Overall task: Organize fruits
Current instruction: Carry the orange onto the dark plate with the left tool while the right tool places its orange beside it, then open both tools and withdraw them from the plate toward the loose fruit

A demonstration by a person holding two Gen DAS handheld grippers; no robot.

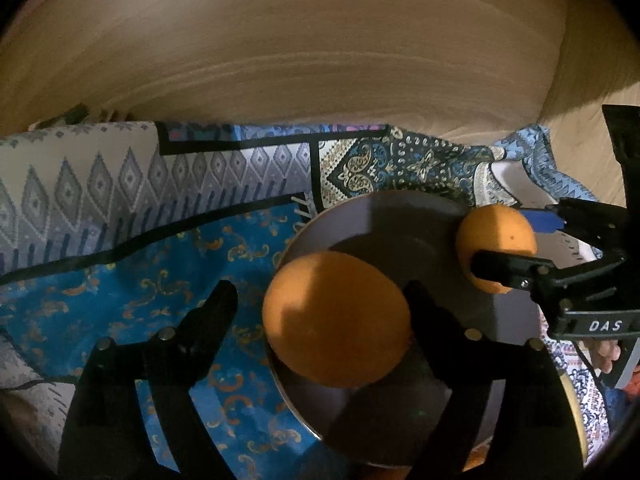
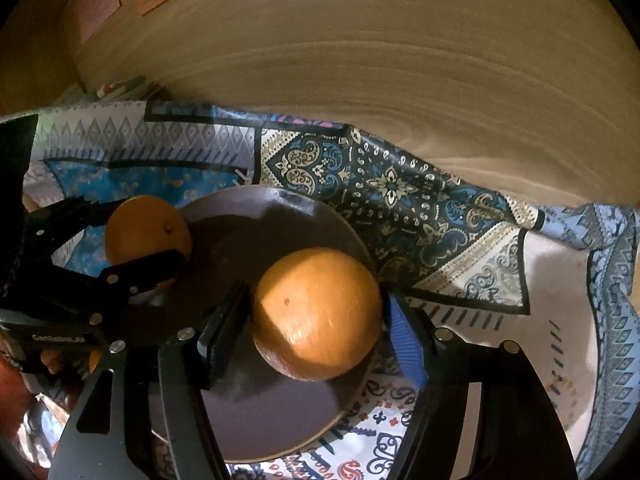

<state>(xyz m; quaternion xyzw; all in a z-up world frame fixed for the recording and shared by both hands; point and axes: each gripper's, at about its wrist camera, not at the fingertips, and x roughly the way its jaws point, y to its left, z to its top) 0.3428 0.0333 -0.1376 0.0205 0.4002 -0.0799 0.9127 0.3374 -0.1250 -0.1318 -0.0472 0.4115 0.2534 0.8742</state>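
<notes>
We bracket two firm, smooth oranges over the plate (image 2: 280,412): left gripper (image 1: 320,312) wide apart around the left orange (image 1: 336,316); right gripper (image 2: 316,320) touching both flanks of the right orange (image 2: 316,312), best gripped across the middle.

Black left tool (image 1: 320,300); silver screws; right tool (image 2: 316,316) blue-padded.

You see two round oranges on dark plate (image 1: 384,216). First orange (image 1: 336,316) sits at plate's left edge, part over rim. Second orange (image 1: 496,248) sits at plate's right edge, small dark dot on skin.
</notes>
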